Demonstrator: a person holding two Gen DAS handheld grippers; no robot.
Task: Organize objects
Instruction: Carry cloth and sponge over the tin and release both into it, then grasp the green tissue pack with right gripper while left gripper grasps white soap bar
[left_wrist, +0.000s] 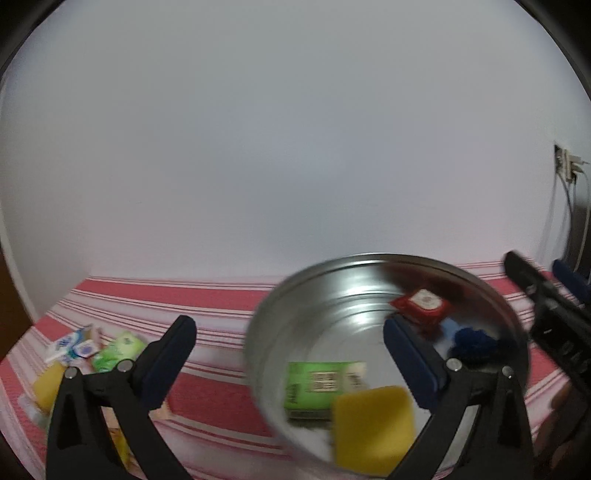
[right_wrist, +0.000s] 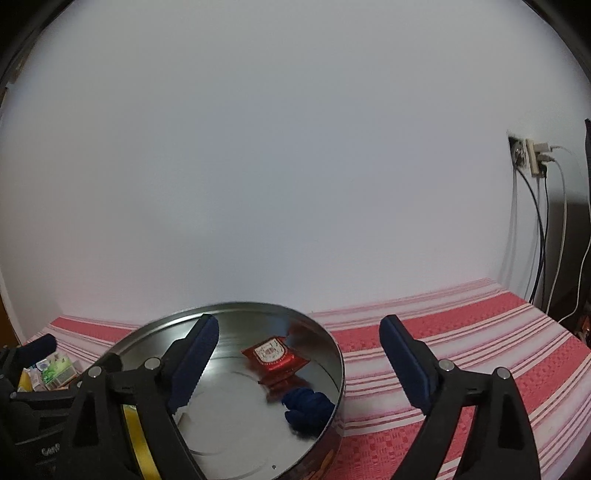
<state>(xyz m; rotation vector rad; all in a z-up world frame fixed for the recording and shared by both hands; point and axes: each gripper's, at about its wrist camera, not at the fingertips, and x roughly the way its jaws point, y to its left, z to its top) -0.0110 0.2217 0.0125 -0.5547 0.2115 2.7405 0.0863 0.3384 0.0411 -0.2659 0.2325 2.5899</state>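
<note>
No print resolves into words in either view. Green carton (left_wrist: 318, 387) in the round tin (left_wrist: 266, 332): a barcode-like block on a pale panel, characters blurred. Red sachet (right_wrist: 274, 355): white crest-shaped emblem, lettering too small to read. Blue-and-white packets (left_wrist: 74, 347) on the striped cloth (left_wrist: 207, 302): blue marks only, illegible.

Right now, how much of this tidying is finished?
Partly. The round tin already holds a red packet, a green box, a yellow sponge and something blue. Both grippers are open and empty. A pile of small packets waits on the striped cloth.
</note>
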